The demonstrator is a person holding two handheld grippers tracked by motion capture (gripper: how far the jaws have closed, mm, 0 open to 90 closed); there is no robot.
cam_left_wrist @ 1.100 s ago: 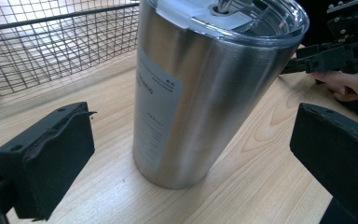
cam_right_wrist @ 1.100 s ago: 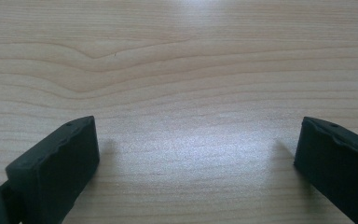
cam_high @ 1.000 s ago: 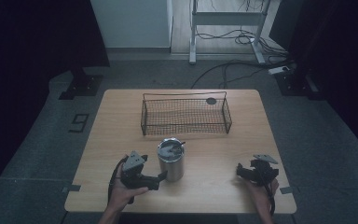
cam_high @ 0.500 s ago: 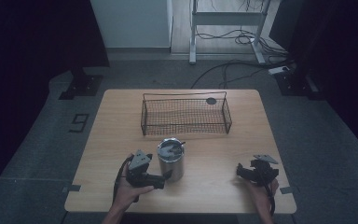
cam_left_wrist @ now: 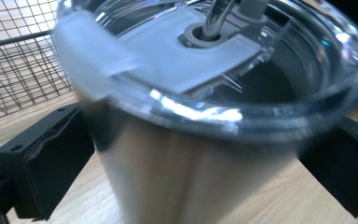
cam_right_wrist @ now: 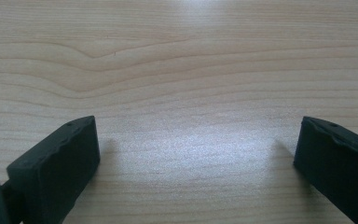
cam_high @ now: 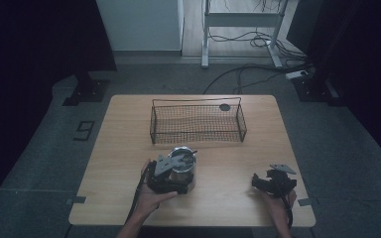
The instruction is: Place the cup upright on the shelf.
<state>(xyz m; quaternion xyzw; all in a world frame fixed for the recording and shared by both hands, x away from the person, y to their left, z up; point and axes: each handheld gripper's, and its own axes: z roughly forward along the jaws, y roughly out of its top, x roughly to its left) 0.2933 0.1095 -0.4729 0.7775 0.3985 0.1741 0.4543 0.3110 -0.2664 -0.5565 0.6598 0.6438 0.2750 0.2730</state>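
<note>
- The steel tumbler (cam_high: 182,168) stands upright on the table (cam_high: 129,148), near its front edge, with the wire basket (cam_high: 197,122) behind it; its clear lid (cam_left_wrist: 223,84) is on.
- The left gripper (cam_high: 171,181) has a jaw on either side of the tumbler; I cannot tell if they pinch it.
- The right gripper (cam_high: 270,182) rests well apart, jaws spread over bare wood.

Tumbler (cam_high: 182,167) before wire basket (cam_high: 197,121)

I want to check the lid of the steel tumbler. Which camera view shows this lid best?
The left gripper view: the clear lid is close, showing its straw hole and rim, slightly blurred. The high view shows the lid small, partly behind the left gripper. The right gripper view shows bare table.
</note>
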